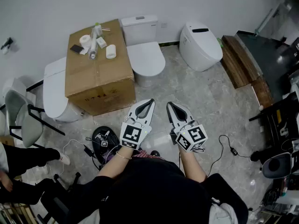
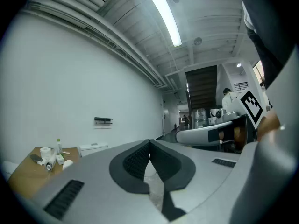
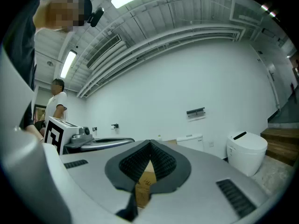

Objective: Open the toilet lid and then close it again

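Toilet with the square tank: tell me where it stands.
In the head view the toilet stands at top centre against the wall, lid down, right of the cardboard box and left of the rounded toilet.

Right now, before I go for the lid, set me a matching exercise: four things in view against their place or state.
Things
1. middle toilet
2. cardboard box
3. rounded toilet
4. left tongs

Place or state
A. shut, nothing between them
B. small items lying on top
C. lid down
D. farthest right, beside the wooden platform

Pairs: 1-C, 2-B, 3-D, 4-A
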Demonstrator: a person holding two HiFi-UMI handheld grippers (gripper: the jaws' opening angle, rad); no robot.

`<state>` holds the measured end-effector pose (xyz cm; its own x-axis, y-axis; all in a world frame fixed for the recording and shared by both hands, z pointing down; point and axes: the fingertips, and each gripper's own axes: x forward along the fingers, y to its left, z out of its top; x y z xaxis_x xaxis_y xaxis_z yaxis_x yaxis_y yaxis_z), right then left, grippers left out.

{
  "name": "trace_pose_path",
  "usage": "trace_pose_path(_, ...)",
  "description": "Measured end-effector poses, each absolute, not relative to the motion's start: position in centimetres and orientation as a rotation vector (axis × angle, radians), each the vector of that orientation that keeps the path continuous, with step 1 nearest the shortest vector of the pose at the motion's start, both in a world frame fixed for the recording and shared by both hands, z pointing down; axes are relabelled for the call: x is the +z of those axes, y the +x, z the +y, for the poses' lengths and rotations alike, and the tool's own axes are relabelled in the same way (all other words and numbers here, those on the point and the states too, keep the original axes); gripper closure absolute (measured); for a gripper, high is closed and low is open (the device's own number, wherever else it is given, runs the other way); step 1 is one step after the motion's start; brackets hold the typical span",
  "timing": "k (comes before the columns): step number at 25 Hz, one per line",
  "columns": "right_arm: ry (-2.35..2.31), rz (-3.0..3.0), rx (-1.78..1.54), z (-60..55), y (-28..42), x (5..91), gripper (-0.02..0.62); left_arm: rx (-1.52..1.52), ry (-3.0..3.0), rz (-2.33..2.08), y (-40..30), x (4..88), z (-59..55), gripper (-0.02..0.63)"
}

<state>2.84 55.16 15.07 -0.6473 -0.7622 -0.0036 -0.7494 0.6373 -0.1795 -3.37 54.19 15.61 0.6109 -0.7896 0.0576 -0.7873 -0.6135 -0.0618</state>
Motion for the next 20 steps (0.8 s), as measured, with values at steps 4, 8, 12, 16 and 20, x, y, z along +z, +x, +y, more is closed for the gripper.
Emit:
trace_pose_path(4,-1.282,2.779,-0.248,55.2,3.1,15.2,0.577,-0.094,-2.807,1.390,-3.3,15.6,54.1,0.603)
trace_pose_path(8,-1.301,2.775,-0.254,54.9,3.4,15.3,0.577,-0.083,-2.810,1.413,-3.6,15.6,53.7,0.603)
trace_pose_path(12,-1.298,2.763,-0.258,54.9,3.7,15.2,0.577,-0.112,-2.788,1.383,-3.1,15.5,54.1,0.603)
trace_pose_path(16,-1.298,2.701,-0.253,55.0,4.9,14.8,0.575,-0.121,-2.784,1.354,-2.0,15.3,54.4,0.603)
trace_pose_path(20,-1.272,2.691,-0.222,55.3,5.8,14.2,0.575,-0.122,-2.803,1.346,-1.0,15.5,54.4,0.603)
